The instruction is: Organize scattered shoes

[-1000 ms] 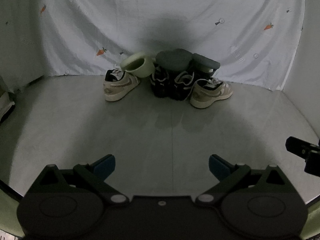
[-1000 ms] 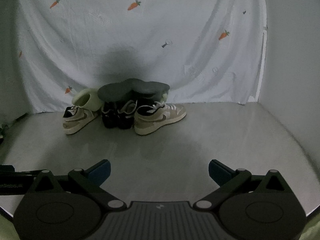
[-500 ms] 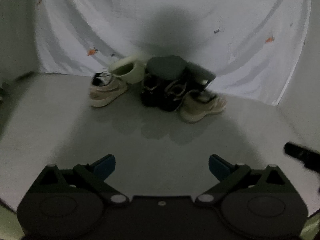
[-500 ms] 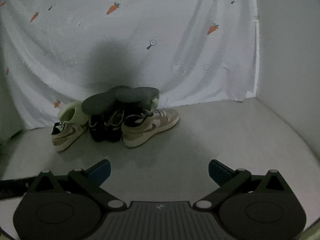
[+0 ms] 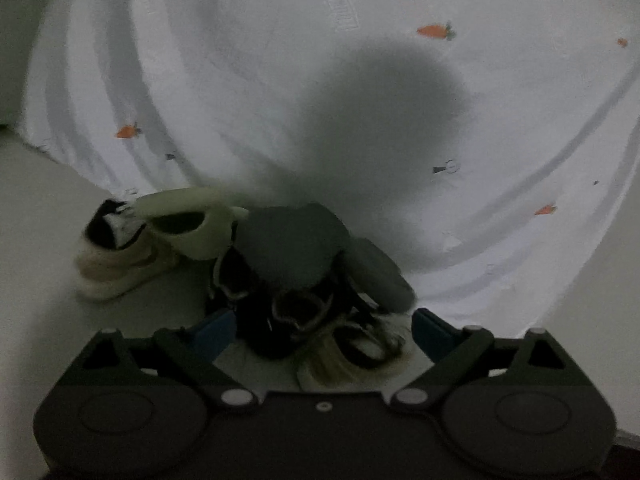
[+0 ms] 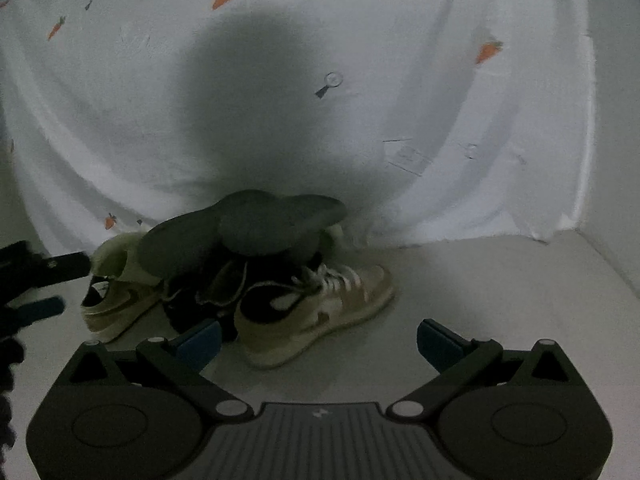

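Both grippers — left gripper (image 5: 322,330), right gripper (image 6: 318,340) — gape wide, empty, at the shoe pile (image 6: 256,268).

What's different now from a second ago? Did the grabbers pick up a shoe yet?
Not yet. Both came much closer to the shoe pile. The left hand-held gripper now hangs right over the black shoes, and the right hand-held gripper has closed in on the tan sneaker. Both are open as before, holding nothing. The shoes haven't moved: grey slippers still on top.

Two tan sneakers (image 6: 320,312), two black shoes (image 6: 216,292), three slippers (image 6: 260,228).
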Action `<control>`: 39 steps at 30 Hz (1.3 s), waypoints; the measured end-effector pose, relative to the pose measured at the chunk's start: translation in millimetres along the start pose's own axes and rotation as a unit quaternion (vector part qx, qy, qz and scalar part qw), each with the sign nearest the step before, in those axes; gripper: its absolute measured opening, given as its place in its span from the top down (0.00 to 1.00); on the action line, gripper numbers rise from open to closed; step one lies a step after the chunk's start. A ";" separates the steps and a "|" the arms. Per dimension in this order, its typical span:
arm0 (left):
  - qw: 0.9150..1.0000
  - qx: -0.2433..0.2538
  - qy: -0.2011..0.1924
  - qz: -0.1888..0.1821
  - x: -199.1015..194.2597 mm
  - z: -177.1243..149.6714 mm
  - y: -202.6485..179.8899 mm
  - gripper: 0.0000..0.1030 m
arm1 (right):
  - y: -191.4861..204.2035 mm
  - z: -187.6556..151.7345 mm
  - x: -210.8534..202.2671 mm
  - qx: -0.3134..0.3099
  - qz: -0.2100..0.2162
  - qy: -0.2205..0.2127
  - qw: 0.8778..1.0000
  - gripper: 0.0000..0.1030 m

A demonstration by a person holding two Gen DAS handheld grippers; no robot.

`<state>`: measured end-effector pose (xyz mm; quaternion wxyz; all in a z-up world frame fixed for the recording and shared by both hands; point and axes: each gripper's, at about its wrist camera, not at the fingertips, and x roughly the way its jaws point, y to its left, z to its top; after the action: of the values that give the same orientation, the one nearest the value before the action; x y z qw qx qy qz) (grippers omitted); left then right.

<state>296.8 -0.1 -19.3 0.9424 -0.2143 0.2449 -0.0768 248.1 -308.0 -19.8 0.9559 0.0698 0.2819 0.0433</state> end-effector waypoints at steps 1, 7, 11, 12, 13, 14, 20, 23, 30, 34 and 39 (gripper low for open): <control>1.000 -0.005 0.002 0.003 17.7 6.7 3.3 0.08 | -1.7 4.8 11.4 0.004 0.000 0.012 1.000 0.00; 0.998 -0.066 0.010 0.009 92.8 22.5 35.8 0.10 | -7.3 15.0 71.9 0.029 0.000 0.058 0.998 0.00; 0.996 -0.089 0.027 -0.006 123.2 27.3 48.4 0.19 | -4.4 13.7 92.4 0.048 0.008 0.074 0.996 0.00; 0.995 -0.094 0.036 -0.011 129.6 28.4 50.2 0.23 | -1.1 11.5 96.7 0.043 0.006 0.078 0.996 0.01; 0.994 -0.103 0.043 -0.011 133.4 29.2 51.2 0.30 | 1.0 10.8 99.8 0.038 0.004 0.081 0.996 0.01; 0.992 -0.112 0.050 -0.012 136.8 30.1 52.3 0.33 | 2.6 10.9 103.0 0.034 0.003 0.083 0.996 0.01; 0.970 -0.234 0.032 -0.056 128.6 29.3 71.6 0.59 | 7.4 10.1 97.4 0.027 0.002 0.081 0.996 0.03; 0.961 -0.265 0.005 -0.082 112.2 33.7 68.6 0.70 | 8.1 12.7 86.1 0.023 -0.002 0.068 0.997 0.04; 0.965 -0.231 -0.039 -0.114 45.3 65.5 25.2 0.76 | 10.7 12.1 35.9 0.019 -0.015 0.019 1.000 0.04; 0.969 -0.218 -0.055 -0.102 -7.3 60.4 16.5 0.76 | 12.5 1.2 1.2 0.018 -0.018 0.002 1.000 0.04; 0.965 -0.239 -0.062 -0.085 -97.8 20.2 21.9 0.76 | 12.3 -27.8 -44.9 0.005 -0.014 -0.002 1.000 0.04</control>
<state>222.7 51.4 28.9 0.8672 -0.4577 0.1782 -0.0824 194.9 -298.3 -17.0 0.9567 0.0711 0.2808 0.0287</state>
